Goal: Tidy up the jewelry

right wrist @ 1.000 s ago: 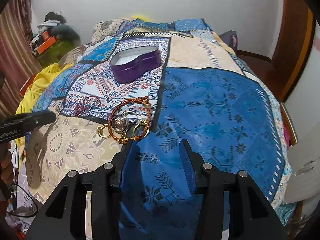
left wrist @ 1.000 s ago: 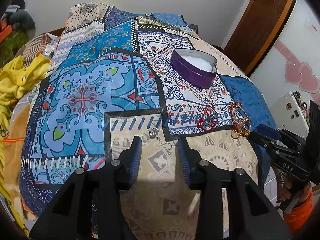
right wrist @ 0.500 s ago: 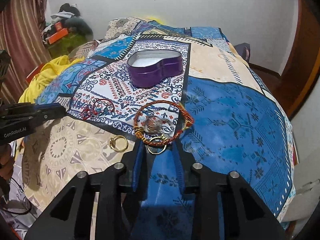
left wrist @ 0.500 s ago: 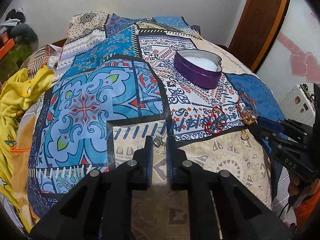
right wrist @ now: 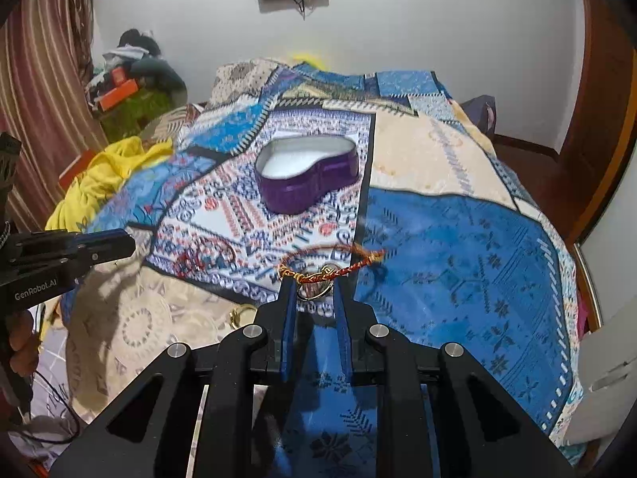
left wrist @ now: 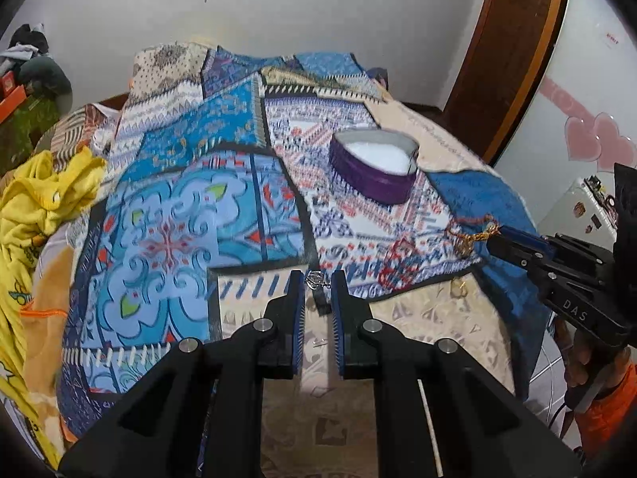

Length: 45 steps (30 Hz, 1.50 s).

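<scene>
Left gripper (right wrist: 119, 241) marked "GenRobot.AI", clamped on silver pendant (left wrist: 315, 279), right gripper (left wrist: 502, 235) marked "DAS", clamped on red-gold thread bracelet (right wrist: 330, 267), both nearer the camera than purple heart-shaped tin (right wrist: 308, 175), patchwork bedspread (right wrist: 458, 247), white bedroom walls, wooden door.

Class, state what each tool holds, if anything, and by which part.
Left tool: small silver pendant, pinched at its sides. Right tool: red-and-gold braided thread bracelet, gripped at its near edge.

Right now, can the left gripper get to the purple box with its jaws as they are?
Probably yes. The left gripper is shut on a small silver charm, and only bare blanket lies between it and the open purple box, straight ahead.
</scene>
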Tool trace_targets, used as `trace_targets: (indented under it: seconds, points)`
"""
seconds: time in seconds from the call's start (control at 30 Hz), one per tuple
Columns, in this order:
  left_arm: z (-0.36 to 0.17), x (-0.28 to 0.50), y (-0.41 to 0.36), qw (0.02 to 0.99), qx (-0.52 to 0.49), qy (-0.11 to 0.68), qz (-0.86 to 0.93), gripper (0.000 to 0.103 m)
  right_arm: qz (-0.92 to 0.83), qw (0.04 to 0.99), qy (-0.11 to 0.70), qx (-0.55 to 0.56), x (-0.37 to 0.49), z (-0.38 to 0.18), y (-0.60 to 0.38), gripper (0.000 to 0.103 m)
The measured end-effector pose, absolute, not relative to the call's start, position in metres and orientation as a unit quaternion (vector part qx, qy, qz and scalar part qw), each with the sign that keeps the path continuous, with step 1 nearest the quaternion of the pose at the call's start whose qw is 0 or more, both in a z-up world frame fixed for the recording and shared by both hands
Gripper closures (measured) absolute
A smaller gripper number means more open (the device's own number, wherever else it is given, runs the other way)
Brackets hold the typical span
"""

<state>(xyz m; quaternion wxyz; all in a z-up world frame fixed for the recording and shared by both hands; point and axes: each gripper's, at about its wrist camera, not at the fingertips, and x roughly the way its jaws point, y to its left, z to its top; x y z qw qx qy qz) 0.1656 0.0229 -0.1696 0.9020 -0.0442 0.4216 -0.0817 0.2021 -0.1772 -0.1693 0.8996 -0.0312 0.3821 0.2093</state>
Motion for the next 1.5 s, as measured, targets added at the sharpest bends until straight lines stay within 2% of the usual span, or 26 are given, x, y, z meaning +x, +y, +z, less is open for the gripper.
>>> trace_targets:
  seconds: [0.47, 0.53, 0.6, 0.67, 0.83, 1.07, 1.13, 1.17, 1.23, 1.27, 1.5]
  points:
    - [-0.151, 0.171, 0.017, 0.913, -0.044, 0.395, -0.086, 0.091, 0.209, 0.905, 0.370, -0.022, 0.200, -0.162, -0.189, 0.098]
    - [-0.154, 0.171, 0.016, 0.911, -0.045, 0.400, -0.085, 0.091, 0.210, 0.899, 0.385, -0.021, 0.198, -0.166, -0.192, 0.094]
    - [-0.158, 0.172, 0.017, 0.909, -0.048, 0.405, -0.085, 0.091, 0.212, 0.893, 0.396, -0.019, 0.199, -0.170, -0.193, 0.079]
    - [-0.160, 0.172, 0.017, 0.907, -0.051, 0.409, -0.084, 0.091, 0.213, 0.892, 0.399, -0.014, 0.201, -0.172, -0.192, 0.073]
    - [-0.163, 0.171, 0.017, 0.904, -0.057, 0.415, -0.083, 0.091, 0.219, 0.889, 0.401, -0.018, 0.208, -0.175, -0.179, 0.071]
    - [-0.161, 0.169, 0.017, 0.907, -0.052, 0.411, -0.080, 0.091, 0.208, 0.881, 0.424, -0.022, 0.215, -0.194, -0.175, 0.072]
    - [-0.161, 0.170, 0.017, 0.906, -0.054, 0.411, -0.082, 0.091, 0.210, 0.881, 0.423, -0.019, 0.214, -0.192, -0.177, 0.076]
    - [-0.161, 0.170, 0.017, 0.906, -0.054, 0.411, -0.082, 0.091, 0.212, 0.881, 0.423, -0.017, 0.213, -0.192, -0.177, 0.086]
    - [-0.161, 0.171, 0.015, 0.907, -0.054, 0.410, -0.083, 0.091, 0.216, 0.880, 0.423, -0.012, 0.213, -0.190, -0.178, 0.089]
    - [-0.160, 0.171, 0.015, 0.907, -0.055, 0.409, -0.084, 0.091, 0.217, 0.880, 0.423, -0.010, 0.213, -0.189, -0.179, 0.096]
    - [-0.155, 0.173, 0.011, 0.910, -0.053, 0.402, -0.089, 0.091, 0.221, 0.888, 0.404, -0.008, 0.208, -0.180, -0.180, 0.097]
